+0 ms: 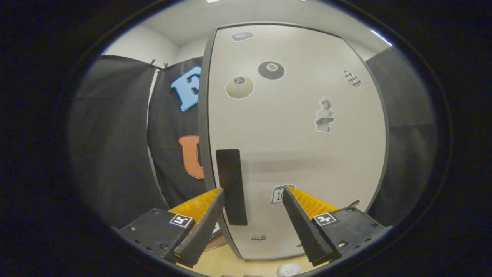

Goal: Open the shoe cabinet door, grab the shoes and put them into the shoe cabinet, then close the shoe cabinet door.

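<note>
Black cloth (pixel 115 146) lines the booth behind a pale cabinet door (pixel 300 154) that takes up the centre of the frame, under a white ceiling (pixel 192 19). At lower centre the hand-held gripper (pixel 253 198) is spread wide, holding nothing. Its left fingertip (pixel 217 198) sits just beside the dark handle (pixel 231 186) at the door's left edge, and the handle stands between the fingers. Stickers dot the closed door: two billiard balls (pixel 271 70) above, a bust (pixel 324 115) to the right. A strip of light wood floor (pixel 230 265) shows at the bottom.
</note>
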`<action>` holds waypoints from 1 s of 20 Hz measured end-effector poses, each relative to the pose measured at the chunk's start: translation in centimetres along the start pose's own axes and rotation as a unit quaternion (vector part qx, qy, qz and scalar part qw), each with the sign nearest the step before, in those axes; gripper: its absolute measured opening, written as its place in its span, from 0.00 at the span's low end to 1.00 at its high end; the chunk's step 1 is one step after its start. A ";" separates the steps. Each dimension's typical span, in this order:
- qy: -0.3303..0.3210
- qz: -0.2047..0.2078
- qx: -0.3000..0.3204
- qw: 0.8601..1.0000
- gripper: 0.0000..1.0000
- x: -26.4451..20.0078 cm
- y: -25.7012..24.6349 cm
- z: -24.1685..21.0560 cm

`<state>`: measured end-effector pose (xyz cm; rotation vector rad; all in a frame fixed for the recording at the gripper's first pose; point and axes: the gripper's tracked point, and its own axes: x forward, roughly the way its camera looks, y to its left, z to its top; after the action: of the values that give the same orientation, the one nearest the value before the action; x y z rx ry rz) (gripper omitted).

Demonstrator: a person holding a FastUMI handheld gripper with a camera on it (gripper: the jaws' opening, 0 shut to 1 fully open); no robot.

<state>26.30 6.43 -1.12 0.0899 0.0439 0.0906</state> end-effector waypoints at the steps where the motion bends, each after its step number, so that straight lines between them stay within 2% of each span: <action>1: -0.003 0.016 0.009 1.000 0.98 0.0 1.0 0.0; 2: 0.010 0.025 0.008 1.000 0.82 -0.5 1.7 -0.5; 3: -0.005 0.015 0.009 1.000 0.65 -0.7 1.7 0.1; 7: 0.012 0.019 -0.017 1.000 0.62 0.7 3.3 -0.7; 10: 0.038 -0.016 -0.018 0.999 0.65 1.8 1.9 -1.7; 11: 0.048 -0.010 -0.012 0.999 0.55 2.3 2.2 -2.2; 13: 0.048 -0.003 -0.015 0.999 0.42 2.6 2.1 -2.3; 16: 0.044 -0.015 -0.011 0.999 0.41 2.6 2.1 -2.3; 18: 0.041 -0.025 -0.031 0.998 0.40 2.8 1.7 -2.4; 19: 0.035 -0.025 -0.039 0.998 0.33 2.5 1.7 -2.3; 20: 0.030 -0.022 -0.038 0.999 0.32 2.3 1.9 -2.4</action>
<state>28.25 8.75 -3.42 0.0111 0.1026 0.0511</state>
